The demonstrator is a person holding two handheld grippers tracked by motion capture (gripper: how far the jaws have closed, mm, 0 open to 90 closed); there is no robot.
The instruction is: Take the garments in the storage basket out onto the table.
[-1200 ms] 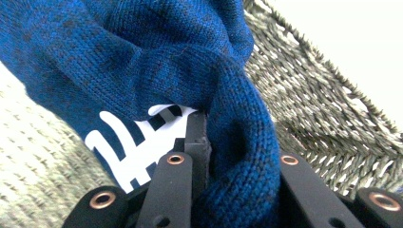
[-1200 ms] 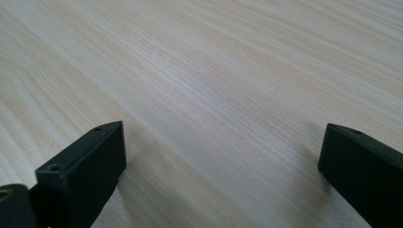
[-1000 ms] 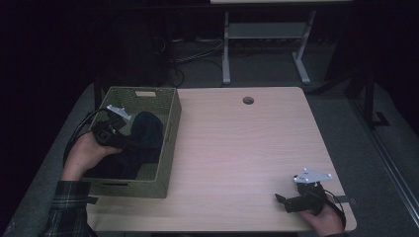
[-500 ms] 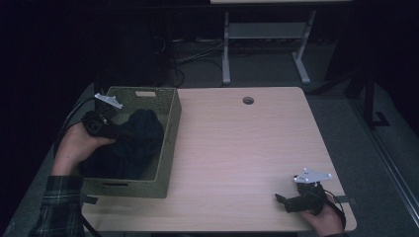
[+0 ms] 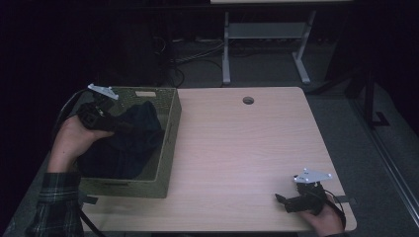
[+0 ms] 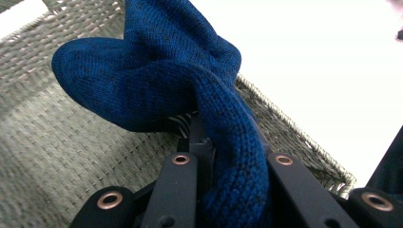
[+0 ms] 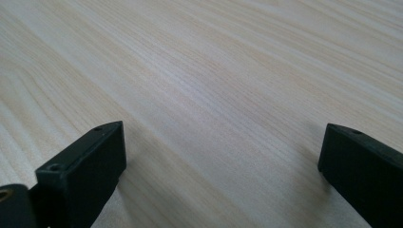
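Pale wooden table (image 5: 237, 148), dark room behind. My left gripper (image 5: 118, 126) clamps a fold of blue knitted cloth (image 6: 190, 95), bunched between its jaws, above the woven basket (image 5: 168, 148) at the table's left edge. My right gripper (image 5: 286, 202) rests near the front right corner, jaws spread wide, nothing between them.

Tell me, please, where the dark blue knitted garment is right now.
The dark blue knitted garment sits in the woven basket at the table's left in the high view, one fold clamped by the left gripper.
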